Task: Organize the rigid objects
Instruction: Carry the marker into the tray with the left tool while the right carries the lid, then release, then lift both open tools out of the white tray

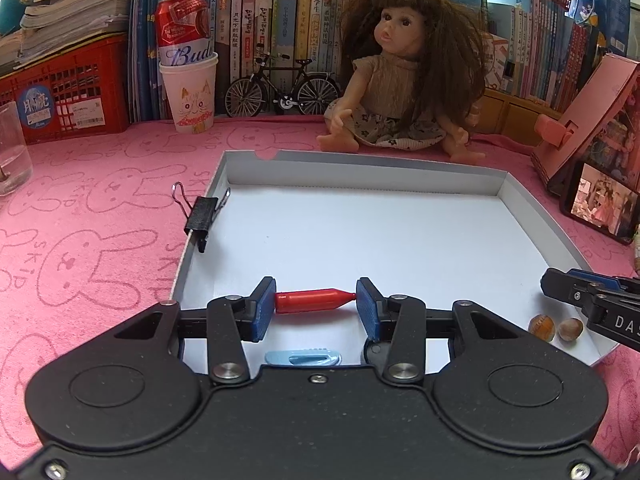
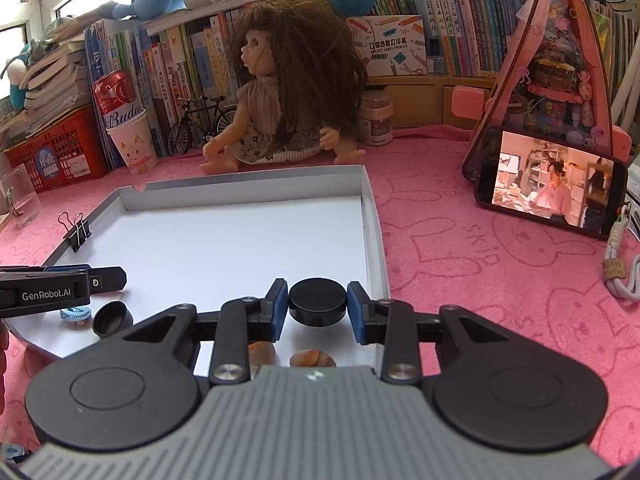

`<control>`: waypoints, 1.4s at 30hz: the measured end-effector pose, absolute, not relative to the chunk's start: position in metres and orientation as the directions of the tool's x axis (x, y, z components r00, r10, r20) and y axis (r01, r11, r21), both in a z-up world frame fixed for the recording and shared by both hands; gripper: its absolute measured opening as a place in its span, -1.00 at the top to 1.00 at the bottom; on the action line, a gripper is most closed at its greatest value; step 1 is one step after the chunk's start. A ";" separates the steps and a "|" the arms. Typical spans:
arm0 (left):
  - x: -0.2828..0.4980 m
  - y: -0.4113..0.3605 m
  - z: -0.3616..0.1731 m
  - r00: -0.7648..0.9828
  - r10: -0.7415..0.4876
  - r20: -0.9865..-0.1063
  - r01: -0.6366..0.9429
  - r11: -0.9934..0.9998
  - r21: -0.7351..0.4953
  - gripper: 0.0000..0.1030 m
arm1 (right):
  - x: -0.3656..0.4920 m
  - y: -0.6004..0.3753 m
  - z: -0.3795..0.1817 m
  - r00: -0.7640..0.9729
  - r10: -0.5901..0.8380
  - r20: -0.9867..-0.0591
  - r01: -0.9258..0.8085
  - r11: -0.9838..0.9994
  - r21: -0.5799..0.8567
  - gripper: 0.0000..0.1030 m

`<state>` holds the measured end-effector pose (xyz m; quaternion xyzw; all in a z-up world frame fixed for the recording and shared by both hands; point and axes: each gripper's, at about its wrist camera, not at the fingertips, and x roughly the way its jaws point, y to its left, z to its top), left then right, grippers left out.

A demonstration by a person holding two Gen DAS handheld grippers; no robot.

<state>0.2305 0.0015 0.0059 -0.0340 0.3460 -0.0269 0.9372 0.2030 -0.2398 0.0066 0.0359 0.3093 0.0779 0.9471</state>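
Note:
A white shallow box (image 1: pixel 400 172) lies on the pink cloth. My left gripper (image 1: pixel 316 300) is shut on a red bullet-shaped cap (image 1: pixel 308 301), held crosswise by its ends over the box's near side. A light blue clip (image 1: pixel 304 358) lies just below it. My right gripper (image 2: pixel 318 300) is shut on a black round lid (image 2: pixel 318 296) above the box's near right corner. Two hazelnuts (image 2: pixel 312 358) lie beneath it. A black cup-shaped cap (image 2: pixel 112 318) and a small blue piece (image 2: pixel 76 315) rest at the box's near left. A black binder clip (image 1: pixel 204 216) grips the left wall.
A doll (image 1: pixel 400 80) sits behind the box. A beer can in a paper cup (image 1: pixel 188 80), a model bicycle (image 1: pixel 280 88) and a red basket (image 1: pixel 68 92) stand at the back left. A glass (image 1: pixel 12 152) is far left. A phone (image 2: pixel 552 184) leans on a pink toy house (image 2: pixel 552 60) at right.

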 end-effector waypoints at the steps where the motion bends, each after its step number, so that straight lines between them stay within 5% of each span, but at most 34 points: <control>1: 0.231 0.001 0.006 0.761 -0.072 -0.645 0.028 0.997 -0.078 0.19 | 0.203 -0.239 0.007 0.795 0.169 -0.583 -0.126 0.986 0.113 0.22; 14: 0.229 0.001 0.006 0.762 -0.082 -0.642 0.031 0.995 -0.090 0.18 | 0.206 -0.237 0.006 0.785 0.182 -0.592 -0.132 0.983 0.127 0.22; 18: 0.226 0.000 0.008 0.768 -0.082 -0.635 0.035 0.996 -0.086 0.12 | 0.204 -0.238 0.007 0.790 0.184 -0.585 -0.128 0.982 0.136 -0.10; 30: 0.210 -0.003 0.021 0.797 -0.089 -0.597 0.049 0.995 -0.083 -0.43 | 0.192 -0.239 0.015 0.813 0.214 -0.542 -0.151 0.976 0.158 -0.64; 42: 0.181 -0.004 0.039 0.827 -0.115 -0.550 0.076 0.993 -0.093 -0.59 | 0.171 -0.238 0.026 0.835 0.242 -0.495 -0.193 0.970 0.149 -0.75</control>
